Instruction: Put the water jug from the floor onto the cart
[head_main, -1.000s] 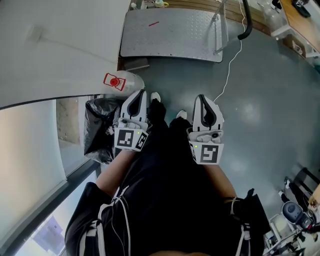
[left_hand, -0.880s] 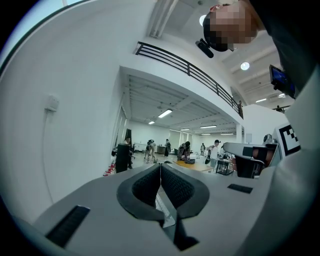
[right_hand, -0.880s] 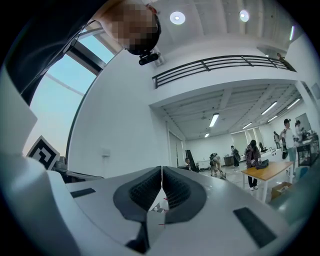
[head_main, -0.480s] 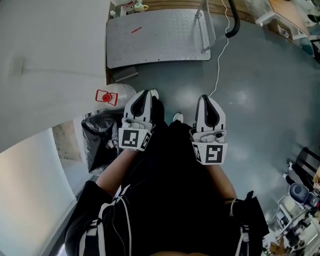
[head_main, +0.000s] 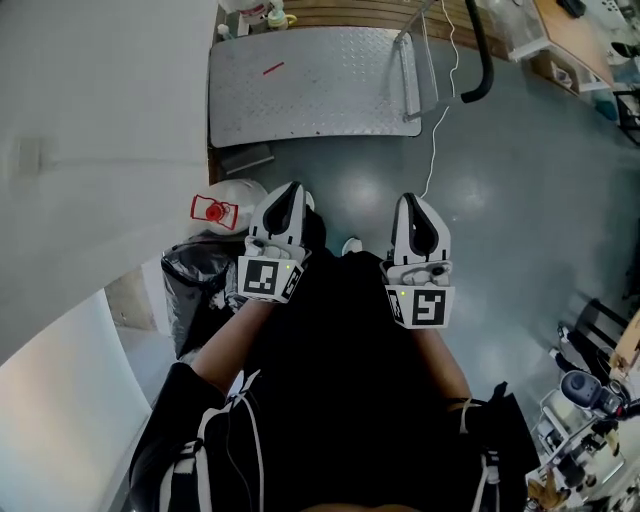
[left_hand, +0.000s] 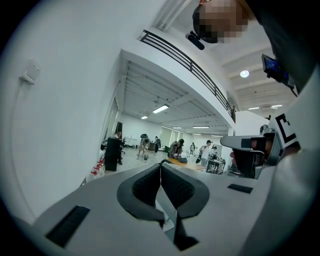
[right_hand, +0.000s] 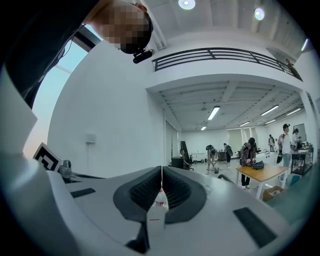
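Observation:
The water jug, clear with a red label, stands on the grey floor by the white wall, just left of my left gripper. The cart's metal deck lies ahead, its black handle to the right. My right gripper is held beside the left one, over my legs. Both grippers point level and forward. In the left gripper view the left gripper is shut with nothing between its jaws. The right gripper is shut too, and holds nothing.
A black rubbish bag sits against the wall beside the jug. A white cable runs over the floor from the cart. Equipment crowds the lower right. People and tables show far off in the hall.
Both grippers have moved on with the person, still side by side and shut. The jug and the cart have slid left and down in the head view.

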